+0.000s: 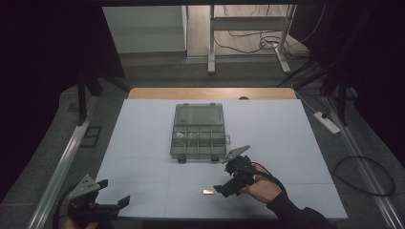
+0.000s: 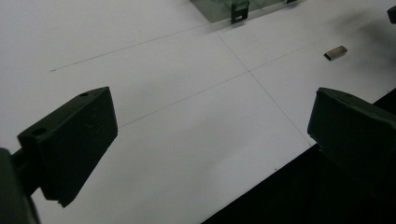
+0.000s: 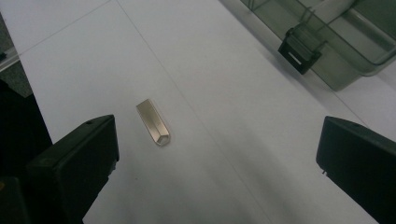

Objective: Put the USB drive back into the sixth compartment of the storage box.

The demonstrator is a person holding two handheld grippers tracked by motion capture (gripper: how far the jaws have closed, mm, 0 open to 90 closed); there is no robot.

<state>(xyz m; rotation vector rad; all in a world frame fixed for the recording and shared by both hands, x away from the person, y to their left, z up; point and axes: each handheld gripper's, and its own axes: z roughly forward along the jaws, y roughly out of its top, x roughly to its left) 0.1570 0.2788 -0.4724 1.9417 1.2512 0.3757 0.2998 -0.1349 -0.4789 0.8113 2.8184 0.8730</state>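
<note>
A small flat metal piece [image 1: 208,192] [image 3: 154,122] lies on the white table [image 1: 143,143] near its front edge. My right gripper [image 1: 226,179] [image 3: 217,154], held in a hand, hovers just right of it. Its jaws are wide open and empty, and the piece sits a little beyond the left jaw. My left gripper [image 1: 113,192] [image 2: 210,135] is at the front left corner, open and empty, low over bare table. It sees the metal piece [image 2: 335,52] far off to its upper right. A clear compartment box [image 1: 198,136] [image 3: 327,42] stands mid-table with its lid open.
The box's black latches [image 2: 239,11] [image 3: 299,49] face the front. The table's front edge [image 2: 261,186] runs close under the left gripper. A power strip [image 1: 326,122] and cables [image 1: 363,176] lie on the floor to the right, and desk legs [image 1: 211,43] stand behind.
</note>
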